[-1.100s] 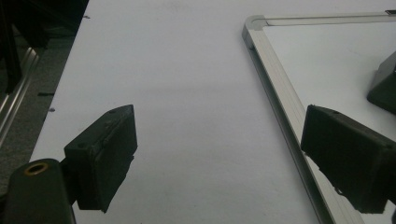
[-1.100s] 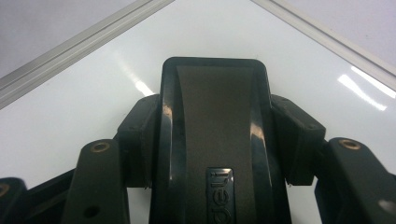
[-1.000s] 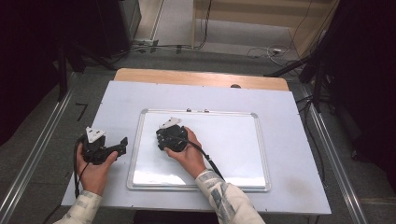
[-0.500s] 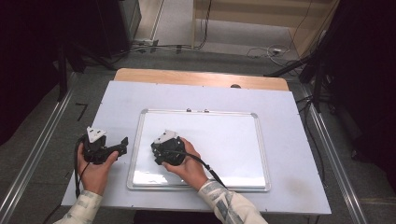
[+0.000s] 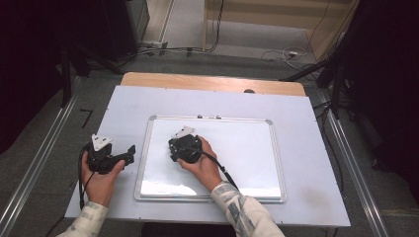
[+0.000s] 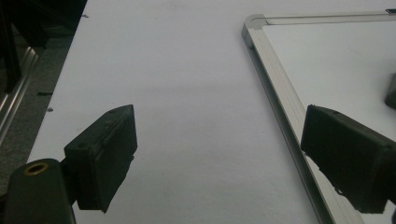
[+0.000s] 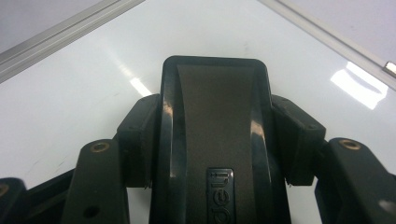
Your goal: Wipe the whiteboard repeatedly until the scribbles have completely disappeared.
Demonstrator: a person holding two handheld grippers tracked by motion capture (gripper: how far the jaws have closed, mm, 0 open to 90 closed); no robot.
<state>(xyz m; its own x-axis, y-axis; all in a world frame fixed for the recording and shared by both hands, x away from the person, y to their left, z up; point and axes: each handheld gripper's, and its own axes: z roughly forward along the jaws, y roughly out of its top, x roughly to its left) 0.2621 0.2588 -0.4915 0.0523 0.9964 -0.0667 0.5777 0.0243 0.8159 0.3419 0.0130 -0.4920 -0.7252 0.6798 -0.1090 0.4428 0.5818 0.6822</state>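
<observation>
A white board (image 5: 242,148) with a silver rim lies flat in the middle of the white table (image 5: 148,103). My right gripper (image 5: 182,148) rests on the board's left half, held by a hand. In the right gripper view the right gripper (image 7: 217,135) is shut on a black board eraser (image 7: 215,107), whose flat face lies on the glossy board (image 7: 70,102). My left gripper (image 5: 129,153) sits on the table just left of the board's rim. In the left gripper view the left gripper (image 6: 224,154) stands open with nothing between its pads, beside the rim (image 6: 275,88).
A wooden strip (image 5: 212,81) runs along the table's far edge. Metal rails (image 5: 39,163) flank the table on both sides. Cables (image 5: 163,49) lie on the floor beyond the table. Dark equipment stands at the far left and right.
The right gripper slid the eraser down and left across the board, then back up and right to about where it began. The left gripper has stayed still.
</observation>
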